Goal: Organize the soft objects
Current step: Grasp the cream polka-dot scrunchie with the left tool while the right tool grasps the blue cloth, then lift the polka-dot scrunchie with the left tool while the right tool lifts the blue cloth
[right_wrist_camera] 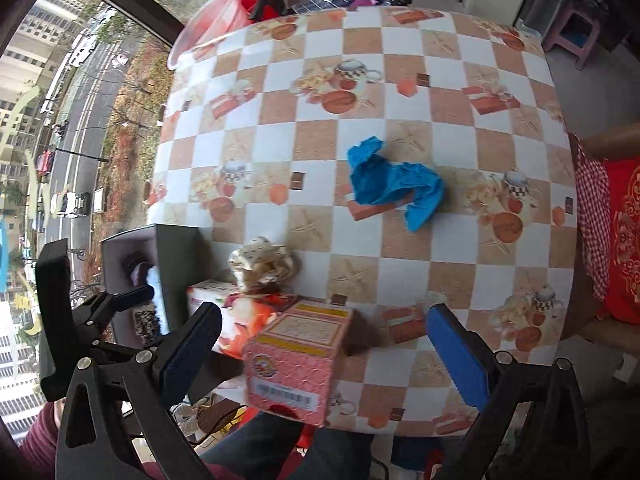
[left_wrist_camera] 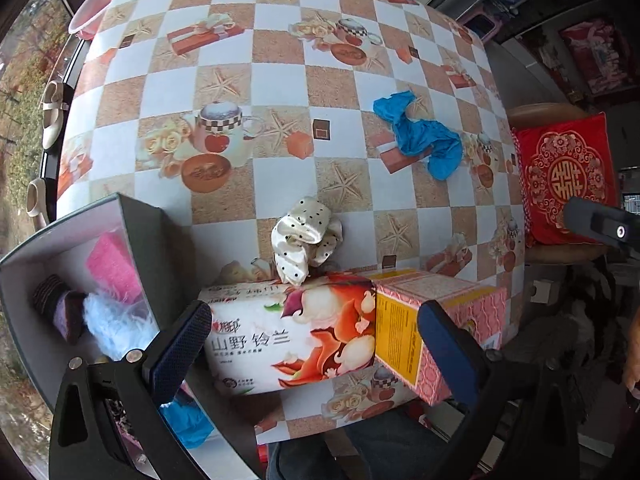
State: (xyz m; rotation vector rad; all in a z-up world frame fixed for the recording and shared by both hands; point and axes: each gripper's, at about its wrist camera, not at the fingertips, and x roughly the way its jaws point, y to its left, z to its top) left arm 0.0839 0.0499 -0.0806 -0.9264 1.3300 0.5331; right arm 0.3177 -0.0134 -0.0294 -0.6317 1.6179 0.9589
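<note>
Both grippers hovering over near table edge, left gripper and right gripper fingers standing wide apart, holding nothing. Cream dotted scrunchie lying against tissue pack; blue cloth lying farther right on table; grey box sitting at near left. Risk: fingers snagging tissue pack or pink carton while reaching for scrunchie.

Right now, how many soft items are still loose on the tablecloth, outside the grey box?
2: a blue crumpled cloth toward the table's right, and a cream dotted scrunchie against the tissue pack. Others may hide behind the cartons.

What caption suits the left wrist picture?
Open left gripper above tissue box; scrunchie and blue cloth lie beyond.
</note>
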